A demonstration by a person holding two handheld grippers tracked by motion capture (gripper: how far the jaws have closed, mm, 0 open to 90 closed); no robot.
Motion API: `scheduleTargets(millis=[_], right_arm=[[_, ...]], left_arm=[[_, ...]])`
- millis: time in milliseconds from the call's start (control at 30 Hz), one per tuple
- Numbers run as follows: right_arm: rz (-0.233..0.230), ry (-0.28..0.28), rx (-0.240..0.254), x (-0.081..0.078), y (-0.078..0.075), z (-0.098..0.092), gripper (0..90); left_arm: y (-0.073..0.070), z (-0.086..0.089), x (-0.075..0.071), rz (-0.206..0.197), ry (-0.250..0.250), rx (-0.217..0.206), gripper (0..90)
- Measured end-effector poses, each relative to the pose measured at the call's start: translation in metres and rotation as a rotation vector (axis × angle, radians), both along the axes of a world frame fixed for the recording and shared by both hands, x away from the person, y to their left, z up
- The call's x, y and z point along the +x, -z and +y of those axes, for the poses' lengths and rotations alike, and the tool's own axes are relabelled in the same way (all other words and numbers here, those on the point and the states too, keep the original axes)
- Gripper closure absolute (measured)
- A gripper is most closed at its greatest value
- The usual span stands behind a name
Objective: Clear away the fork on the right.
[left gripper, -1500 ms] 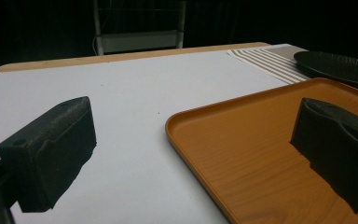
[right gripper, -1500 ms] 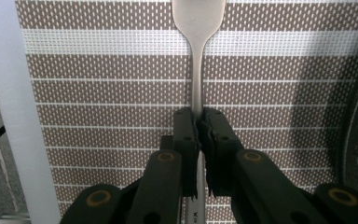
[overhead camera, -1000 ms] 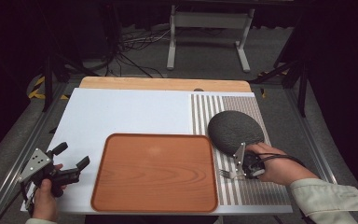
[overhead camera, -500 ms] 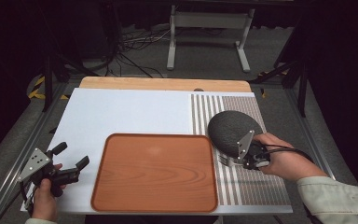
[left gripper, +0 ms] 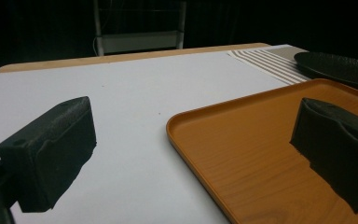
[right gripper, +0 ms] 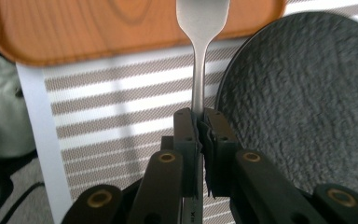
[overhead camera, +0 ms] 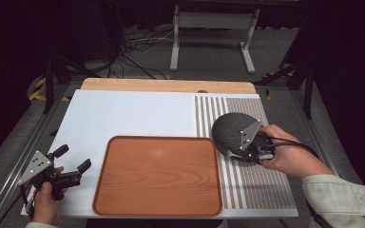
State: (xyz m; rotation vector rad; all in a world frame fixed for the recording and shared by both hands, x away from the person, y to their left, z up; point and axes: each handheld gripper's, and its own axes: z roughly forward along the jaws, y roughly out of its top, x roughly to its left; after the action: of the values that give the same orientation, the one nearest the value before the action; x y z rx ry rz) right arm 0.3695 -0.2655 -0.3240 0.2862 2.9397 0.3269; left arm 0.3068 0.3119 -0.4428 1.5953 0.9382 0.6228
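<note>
A white tabletop (overhead camera: 123, 114) stands in a dark room, with a striped placemat (overhead camera: 261, 190) on its right side. The fork (right gripper: 199, 56) is clamped by its handle in the right claw (right gripper: 200, 122), lifted above the placemat between the wooden tray (overhead camera: 159, 175) and the dark round plate (overhead camera: 228, 130), its head toward the tray. The left claw (overhead camera: 73, 159) hangs released near the tray's left edge, holding nothing. The step looks like carrying the picked-up fork; next it probably needs a level move over the tray before setting it down.
</note>
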Motion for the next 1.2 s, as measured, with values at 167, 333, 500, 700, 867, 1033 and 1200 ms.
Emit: scheduleTargets(millis=[167,333,500,700,867,1033,1200], right_arm=[[0.024,0.091,0.057,0.001,-0.004,0.007,85.2],[0.017,0.145,0.110,0.002,-0.004,0.015,85.2],[0.041,0.201,0.159,0.002,-0.006,0.028,85.2],[0.052,0.313,0.216,0.001,-0.009,0.044,85.3],[0.070,0.355,0.249,0.002,-0.011,0.056,85.3],[0.082,0.409,0.290,0.004,-0.009,0.067,85.3],[0.090,0.461,0.308,0.006,-0.005,0.078,85.2]], left_arm=[[0.000,-0.001,0.000,0.001,0.003,-0.002,0.7],[0.001,-0.002,0.001,0.000,0.004,0.000,0.7],[0.001,-0.001,0.000,0.000,0.006,0.002,0.7],[0.001,-0.001,0.000,0.002,0.002,-0.006,0.7],[0.000,-0.001,0.000,0.000,0.006,0.000,0.7],[0.001,-0.001,0.000,0.000,0.007,0.001,0.7],[0.000,-0.001,0.000,-0.002,0.006,-0.002,0.7]])
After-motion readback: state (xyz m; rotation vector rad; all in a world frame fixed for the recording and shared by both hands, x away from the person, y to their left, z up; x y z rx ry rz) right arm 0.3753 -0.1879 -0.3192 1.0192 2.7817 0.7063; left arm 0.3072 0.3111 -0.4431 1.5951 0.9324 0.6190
